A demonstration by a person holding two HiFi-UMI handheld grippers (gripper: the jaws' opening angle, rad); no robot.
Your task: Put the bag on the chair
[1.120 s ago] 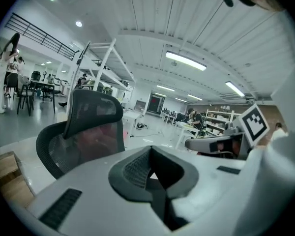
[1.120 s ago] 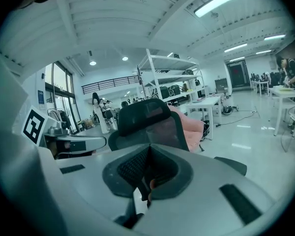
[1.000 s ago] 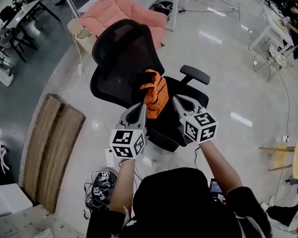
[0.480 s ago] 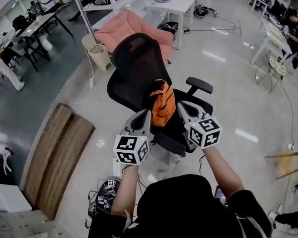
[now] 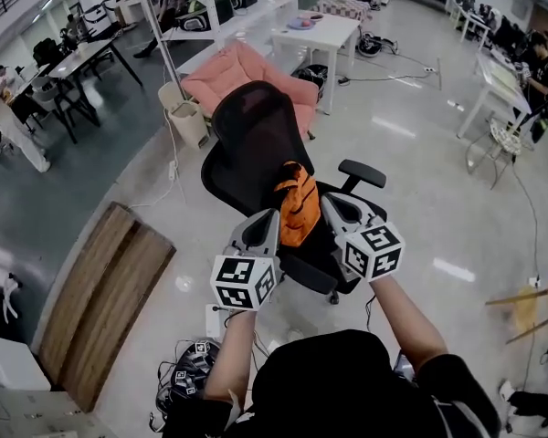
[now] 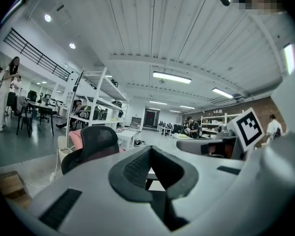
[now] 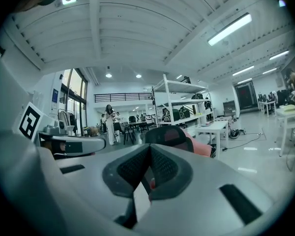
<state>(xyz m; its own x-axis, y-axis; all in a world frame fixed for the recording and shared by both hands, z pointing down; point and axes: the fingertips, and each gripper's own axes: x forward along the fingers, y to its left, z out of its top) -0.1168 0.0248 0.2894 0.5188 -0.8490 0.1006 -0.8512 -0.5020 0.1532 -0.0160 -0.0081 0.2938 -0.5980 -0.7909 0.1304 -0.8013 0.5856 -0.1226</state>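
Hanging over chair [image 5: 248, 135], bag [image 5: 299, 206] pinched in right gripper [image 7: 149, 156]; left gripper [image 6: 150, 154] closed beside it

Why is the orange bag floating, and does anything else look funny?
The orange bag isn't floating. It hangs crumpled between the left gripper and the right gripper, over the black chair, not yet resting on it. Nothing looks spilled or broken.
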